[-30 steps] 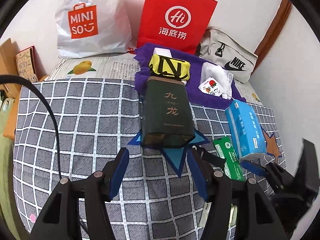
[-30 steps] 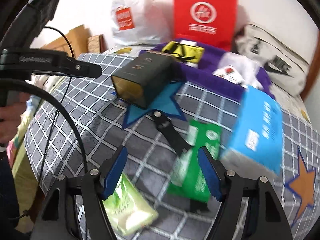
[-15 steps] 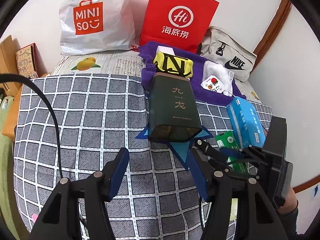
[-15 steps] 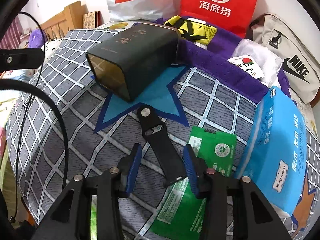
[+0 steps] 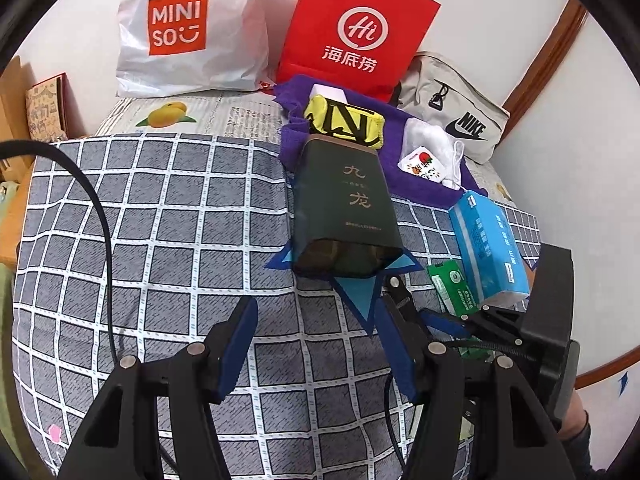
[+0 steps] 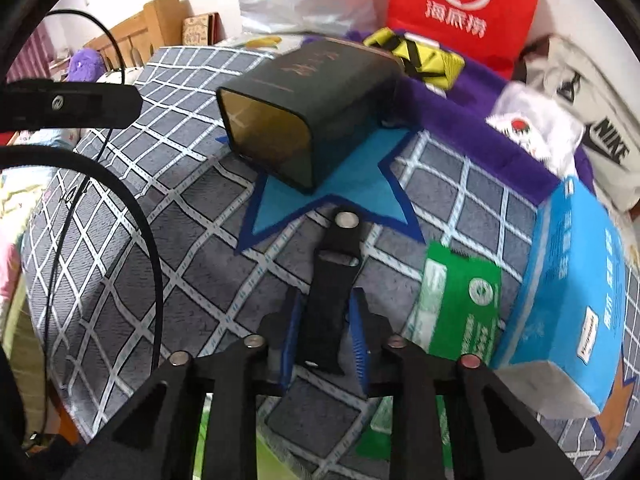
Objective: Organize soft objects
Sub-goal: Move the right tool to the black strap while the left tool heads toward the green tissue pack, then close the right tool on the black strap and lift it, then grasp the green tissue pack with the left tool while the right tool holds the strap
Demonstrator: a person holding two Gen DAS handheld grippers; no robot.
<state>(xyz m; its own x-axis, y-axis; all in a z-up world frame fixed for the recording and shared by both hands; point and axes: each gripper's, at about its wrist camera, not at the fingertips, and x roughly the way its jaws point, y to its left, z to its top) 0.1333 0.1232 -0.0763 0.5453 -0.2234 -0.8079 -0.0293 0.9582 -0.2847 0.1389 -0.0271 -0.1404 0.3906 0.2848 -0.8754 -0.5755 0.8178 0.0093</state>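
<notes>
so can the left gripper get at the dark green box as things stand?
Probably yes. The left gripper is open and empty, and only bare blanket lies between it and the dark green box.

Each gripper is black plastic, with two arms that end in flat blue pads (image 5: 239,344). Round silver screws (image 6: 179,358) sit on the arms of the right gripper (image 6: 324,336), and the left gripper (image 5: 316,344) has the same. A thin black cable (image 5: 102,216) loops beside it, and a dark sleeve (image 5: 588,446) shows in the bottom right corner.
</notes>
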